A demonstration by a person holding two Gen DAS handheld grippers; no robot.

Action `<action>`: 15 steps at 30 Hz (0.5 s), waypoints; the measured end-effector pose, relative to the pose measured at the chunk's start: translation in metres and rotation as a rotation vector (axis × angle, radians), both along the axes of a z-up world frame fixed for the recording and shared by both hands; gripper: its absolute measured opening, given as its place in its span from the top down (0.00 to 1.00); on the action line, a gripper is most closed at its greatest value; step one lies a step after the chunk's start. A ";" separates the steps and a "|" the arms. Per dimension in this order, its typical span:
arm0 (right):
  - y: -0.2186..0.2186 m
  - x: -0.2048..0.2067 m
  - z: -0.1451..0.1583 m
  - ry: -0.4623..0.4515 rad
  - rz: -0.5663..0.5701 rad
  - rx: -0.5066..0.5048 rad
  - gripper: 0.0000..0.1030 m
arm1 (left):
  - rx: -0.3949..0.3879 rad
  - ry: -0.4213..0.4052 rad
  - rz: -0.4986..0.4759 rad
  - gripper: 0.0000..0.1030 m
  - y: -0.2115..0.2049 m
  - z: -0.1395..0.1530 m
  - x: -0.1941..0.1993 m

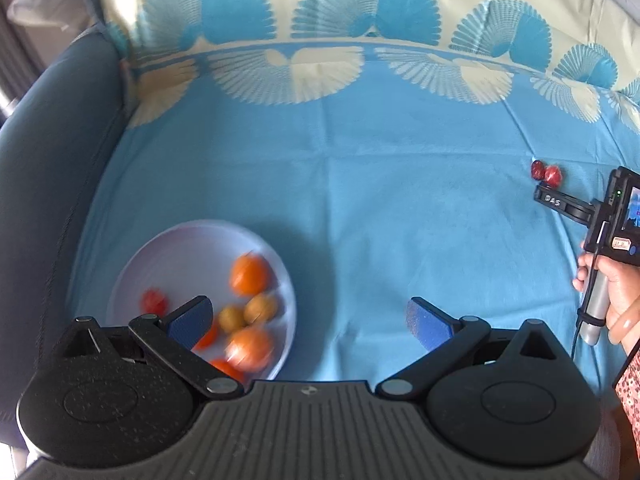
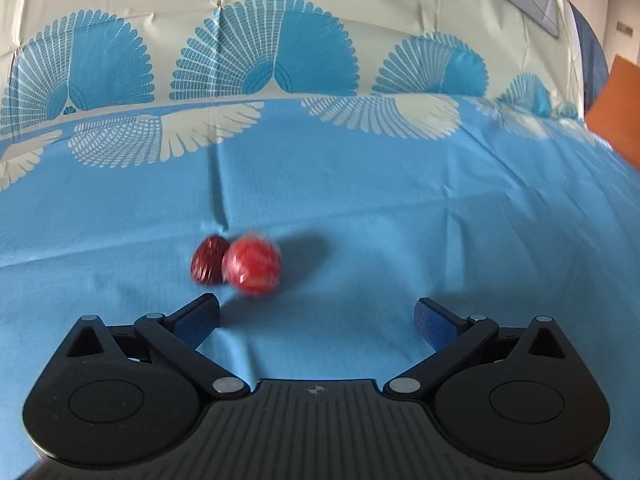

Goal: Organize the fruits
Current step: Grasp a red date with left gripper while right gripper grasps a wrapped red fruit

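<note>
Both tongs stand wide open and empty over a blue cloth [image 2: 360, 200]. The left tongs [image 1: 310, 320] hover with their left finger [image 1: 190, 320] over a white plate [image 1: 172, 256] holding oranges [image 1: 249, 274], two small tan fruits [image 1: 246, 314] and a red one [image 1: 154, 300]. Just ahead of the right tongs [image 2: 318, 320], toward their left finger, a red fruit [image 2: 252, 266] lies touching a dark red one [image 2: 208, 260]. A hand [image 1: 612, 300] grips the right tongs' handle.

"DAS" on right tool [image 1: 541, 192]
</note>
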State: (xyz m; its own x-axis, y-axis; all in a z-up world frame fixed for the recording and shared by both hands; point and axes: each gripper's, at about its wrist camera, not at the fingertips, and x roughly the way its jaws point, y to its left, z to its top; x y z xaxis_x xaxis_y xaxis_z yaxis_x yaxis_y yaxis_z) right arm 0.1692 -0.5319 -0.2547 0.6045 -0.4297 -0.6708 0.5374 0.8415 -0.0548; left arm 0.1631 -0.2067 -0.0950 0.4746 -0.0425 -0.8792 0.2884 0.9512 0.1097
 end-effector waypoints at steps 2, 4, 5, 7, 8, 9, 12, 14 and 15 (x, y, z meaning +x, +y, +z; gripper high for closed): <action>-0.007 0.008 0.000 -0.009 0.027 -0.012 0.01 | -0.003 -0.027 -0.024 0.00 -0.023 -0.009 0.012; -0.016 0.009 0.001 -0.013 0.038 -0.017 0.05 | -0.013 -0.071 -0.069 0.00 -0.050 -0.019 0.021; -0.020 0.005 0.002 -0.024 0.034 -0.021 0.10 | -0.016 -0.085 -0.093 0.00 -0.067 -0.025 0.028; -0.031 -0.004 0.004 -0.036 0.014 -0.020 0.12 | -0.050 -0.100 -0.148 0.00 -0.099 -0.038 0.041; -0.038 -0.009 0.004 -0.038 0.000 -0.024 0.12 | -0.074 -0.098 -0.179 0.00 -0.118 -0.046 0.048; -0.045 -0.014 0.004 -0.039 -0.011 -0.025 0.12 | -0.103 -0.089 -0.209 0.00 -0.136 -0.052 0.055; -0.063 -0.028 0.004 -0.051 -0.005 0.001 0.12 | -0.165 -0.077 -0.281 0.00 -0.189 -0.072 0.074; -0.070 -0.034 0.004 -0.055 0.002 0.007 0.12 | -0.191 -0.088 -0.320 0.00 -0.221 -0.083 0.083; -0.073 -0.036 0.003 -0.061 0.005 0.017 0.11 | -0.196 -0.080 -0.341 0.00 -0.236 -0.089 0.088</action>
State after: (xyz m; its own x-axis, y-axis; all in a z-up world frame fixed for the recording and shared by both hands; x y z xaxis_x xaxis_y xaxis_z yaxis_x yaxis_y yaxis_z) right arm 0.1330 -0.6046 -0.2512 0.6462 -0.4153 -0.6402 0.5352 0.8447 -0.0078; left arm 0.2508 -0.4424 -0.1840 0.4712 -0.3727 -0.7994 0.5891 0.8075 -0.0293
